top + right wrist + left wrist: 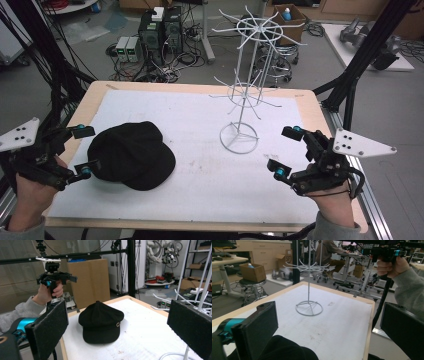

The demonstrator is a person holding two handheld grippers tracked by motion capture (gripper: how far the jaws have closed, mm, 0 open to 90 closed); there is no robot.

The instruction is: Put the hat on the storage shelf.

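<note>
On table – black cap, wire rack, apart

cap: matt black cloth | rack: white-coated wire | table edge: wood

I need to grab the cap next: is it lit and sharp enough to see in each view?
High view: black cap evenly lit but a near-featureless dark mass, slightly soft. Left gripper view: cap cut off at the bottom edge, dark and blurred between the jaws. Right gripper view: cap sharpest, brim and small emblem readable.
</note>
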